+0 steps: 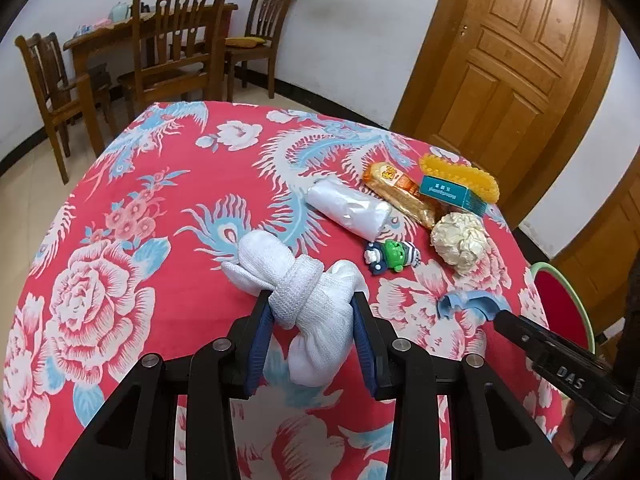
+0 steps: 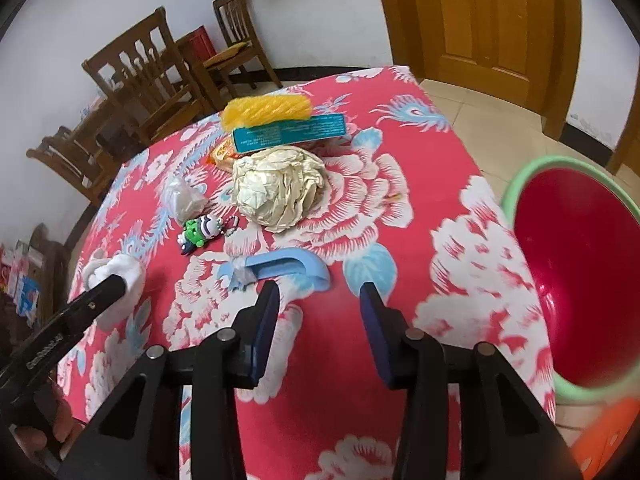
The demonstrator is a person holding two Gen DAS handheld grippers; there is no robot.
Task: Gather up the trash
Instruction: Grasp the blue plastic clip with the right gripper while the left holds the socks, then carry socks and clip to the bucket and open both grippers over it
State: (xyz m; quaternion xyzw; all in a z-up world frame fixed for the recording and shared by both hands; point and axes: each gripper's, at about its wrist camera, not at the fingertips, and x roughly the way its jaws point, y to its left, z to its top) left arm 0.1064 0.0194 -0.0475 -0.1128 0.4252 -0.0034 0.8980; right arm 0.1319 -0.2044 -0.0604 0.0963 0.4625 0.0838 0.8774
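My left gripper (image 1: pixel 314 300) is shut on a knotted white cloth (image 1: pixel 304 288) resting on the red floral tablecloth (image 1: pixel 160 280). The cloth also shows at the left of the right wrist view (image 2: pixel 116 272). My right gripper (image 2: pixel 318 294) is open and empty, just short of a curved light-blue plastic piece (image 2: pixel 288 266), which also shows in the left wrist view (image 1: pixel 468 304). A crumpled cream paper ball (image 2: pixel 276 192) lies beyond it. A red basin with a green rim (image 2: pixel 580 276) stands off the table's right edge.
On the far side of the table lie a folded clear plastic bag (image 1: pixel 348 208), a green toy keychain (image 1: pixel 392 256), a wrapped snack bar (image 1: pixel 400 192), a teal box (image 2: pixel 288 132) and a yellow brush (image 2: pixel 266 110). Wooden chairs (image 1: pixel 176 36) and a door (image 1: pixel 512 52) stand behind.
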